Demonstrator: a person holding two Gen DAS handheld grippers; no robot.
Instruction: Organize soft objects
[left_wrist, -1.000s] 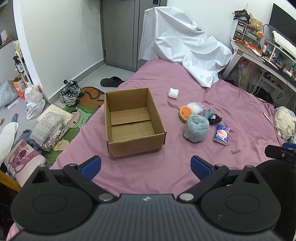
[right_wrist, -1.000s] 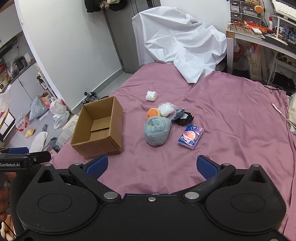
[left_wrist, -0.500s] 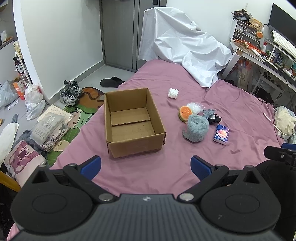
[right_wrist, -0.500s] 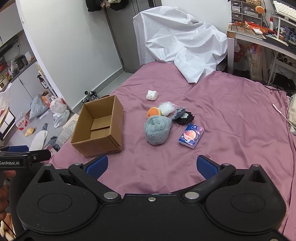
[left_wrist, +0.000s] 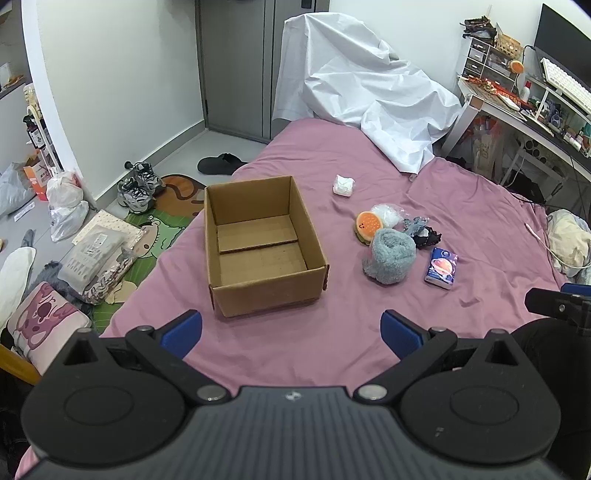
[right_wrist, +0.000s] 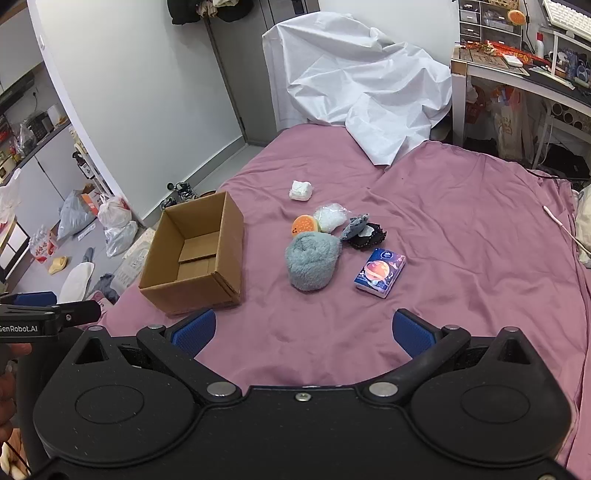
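**Two open grippers hovering over a bed with a box and soft items**

A person is holding two grippers above a bed covered by a mauve sheet (left_wrist: 461, 206). The left gripper (left_wrist: 291, 328) is hanging over the near edge with its blue-padded jaws spread wide and holding nothing. The right gripper (right_wrist: 303, 330) is doing the same, jaws released and empty.

An open cardboard box (left_wrist: 264, 243) is sitting on the sheet, its inside bare. To its right, well apart from it, a cluster of soft things is lying together: a rolled grey fluffy towel (right_wrist: 312, 264), an orange burger-shaped plush (right_wrist: 304, 225) touching its far side, a clear plastic bag (right_wrist: 330, 218), a grey and black fabric bundle (right_wrist: 364, 230), and a blue tissue pack (right_wrist: 380, 273) just beside the towel. A small white wad (right_wrist: 301, 190) is lying farther back, alone. A crumpled white sheet (left_wrist: 354, 99) is draping the far end.
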